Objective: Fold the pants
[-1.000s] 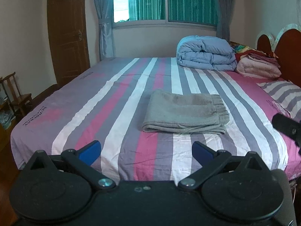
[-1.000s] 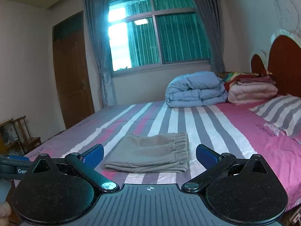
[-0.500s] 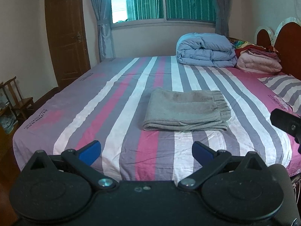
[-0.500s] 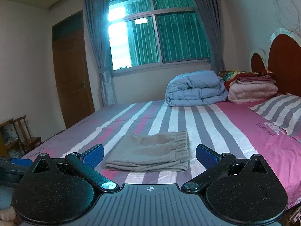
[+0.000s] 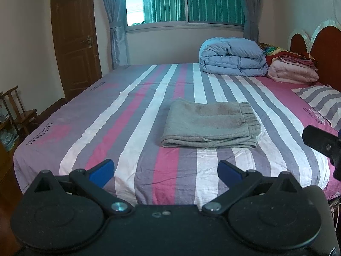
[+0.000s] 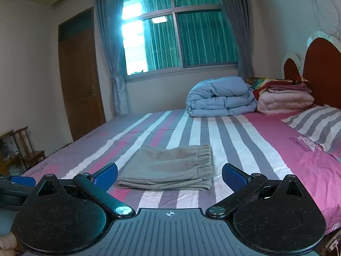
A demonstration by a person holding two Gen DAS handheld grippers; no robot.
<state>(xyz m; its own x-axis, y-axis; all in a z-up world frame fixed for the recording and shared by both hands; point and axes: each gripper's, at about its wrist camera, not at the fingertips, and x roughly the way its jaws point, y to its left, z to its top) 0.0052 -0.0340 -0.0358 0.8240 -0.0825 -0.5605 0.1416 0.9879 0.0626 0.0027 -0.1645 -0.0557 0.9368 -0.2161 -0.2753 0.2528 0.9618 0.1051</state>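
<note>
The grey pants point(image 5: 210, 124) lie folded in a flat rectangle on the striped bed point(image 5: 132, 111), with the elastic waistband to the right. They also show in the right wrist view point(image 6: 170, 167). My left gripper point(image 5: 166, 170) is open and empty, held back from the bed's near edge, well short of the pants. My right gripper point(image 6: 170, 173) is open and empty, also held back from the pants. Part of the right gripper point(image 5: 321, 144) shows at the right edge of the left wrist view.
A folded blue duvet point(image 5: 233, 57) and pink blankets point(image 5: 293, 70) lie at the far right by the red headboard point(image 5: 326, 47). A striped pillow point(image 6: 317, 125) lies at the right. A wooden door point(image 5: 75, 42) and a small chair point(image 5: 20, 115) stand left.
Both grippers have drawn back and risen slightly, so the view tilts up. The pants have not moved. Both jaws stay open.
</note>
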